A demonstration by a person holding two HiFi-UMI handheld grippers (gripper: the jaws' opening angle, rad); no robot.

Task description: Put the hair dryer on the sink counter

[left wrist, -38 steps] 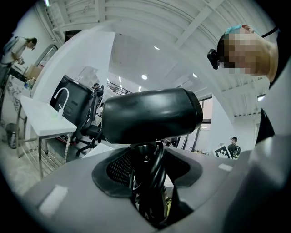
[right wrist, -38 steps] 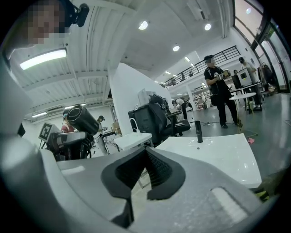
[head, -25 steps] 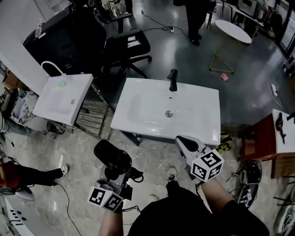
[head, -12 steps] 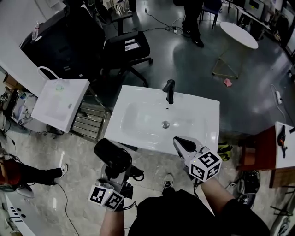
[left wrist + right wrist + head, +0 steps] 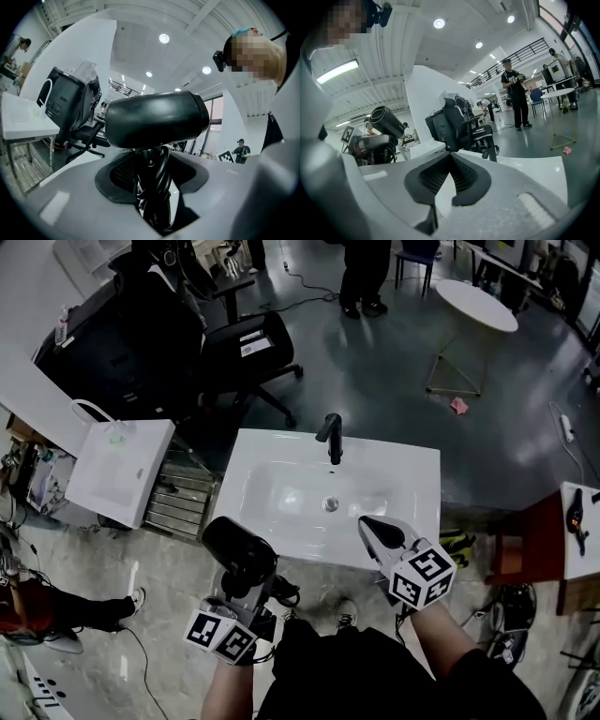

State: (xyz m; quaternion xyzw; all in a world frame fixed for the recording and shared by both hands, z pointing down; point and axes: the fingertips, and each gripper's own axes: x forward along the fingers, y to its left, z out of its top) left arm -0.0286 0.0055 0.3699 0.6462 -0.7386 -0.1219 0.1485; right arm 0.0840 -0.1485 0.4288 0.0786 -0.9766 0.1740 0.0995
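Note:
A black hair dryer (image 5: 239,554) stands upright in my left gripper (image 5: 246,592), just in front of the white sink counter's (image 5: 417,474) near left edge. In the left gripper view the jaws are closed on the dryer's handle and coiled cord, with the barrel (image 5: 154,119) lying across above my left gripper (image 5: 152,187). My right gripper (image 5: 377,531) hovers over the counter's near right edge, shut and holding nothing. The right gripper view shows my right gripper (image 5: 449,180) over the white counter (image 5: 534,168), with the dryer (image 5: 386,121) off to the left. A black faucet (image 5: 331,435) stands at the counter's back.
A smaller white sink (image 5: 122,465) and a metal rack (image 5: 183,501) stand to the left. Behind are a black office chair (image 5: 248,343), a person standing (image 5: 361,273) and a round white table (image 5: 478,304). A red stand (image 5: 534,521) is at the right.
Both grippers have come nearer the sink counter. The left one, still holding the dryer, has shifted a little right toward the counter's front edge. The right gripper stays shut.

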